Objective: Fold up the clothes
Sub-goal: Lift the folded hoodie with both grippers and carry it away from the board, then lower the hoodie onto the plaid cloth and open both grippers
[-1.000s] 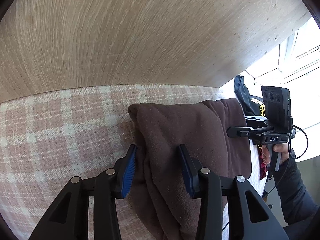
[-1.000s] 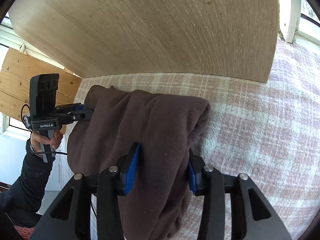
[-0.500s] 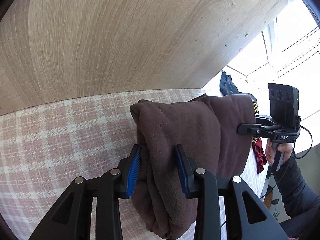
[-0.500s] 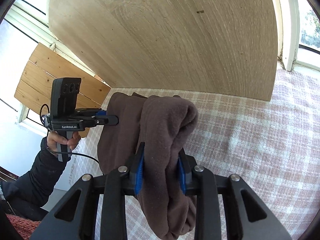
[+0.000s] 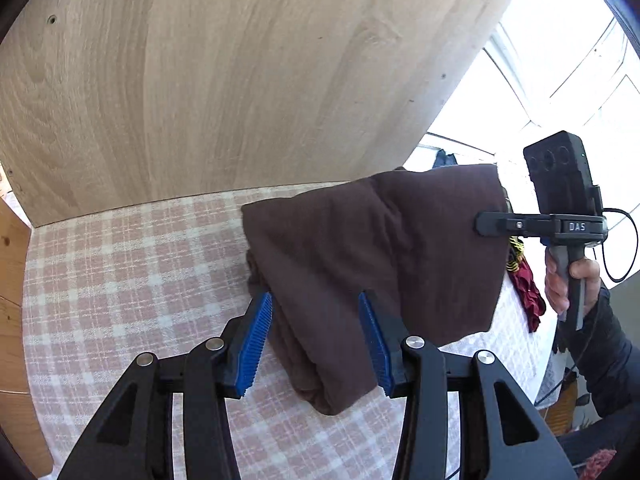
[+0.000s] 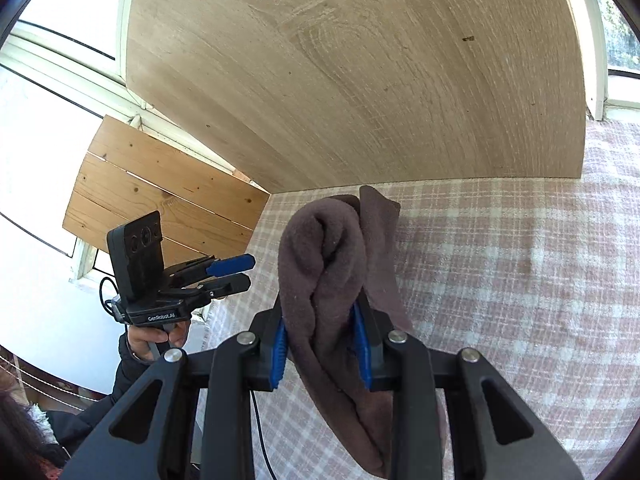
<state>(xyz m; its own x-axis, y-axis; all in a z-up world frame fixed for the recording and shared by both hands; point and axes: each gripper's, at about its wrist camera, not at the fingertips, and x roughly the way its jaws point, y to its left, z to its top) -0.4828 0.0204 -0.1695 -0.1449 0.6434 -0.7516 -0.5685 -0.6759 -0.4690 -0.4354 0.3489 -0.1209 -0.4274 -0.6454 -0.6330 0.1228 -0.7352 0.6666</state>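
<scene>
Both grippers, left and right, flank the brown garment.

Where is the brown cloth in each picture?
Left wrist view: the brown cloth is right of centre, between the left gripper pads, with the right gripper at its far edge.
Right wrist view: it hangs bunched in the middle, pinched by the right gripper.
Shared landmark: the pink checked cover beneath it.

Left tongs just opening, parted; right tongs clamped.
</scene>
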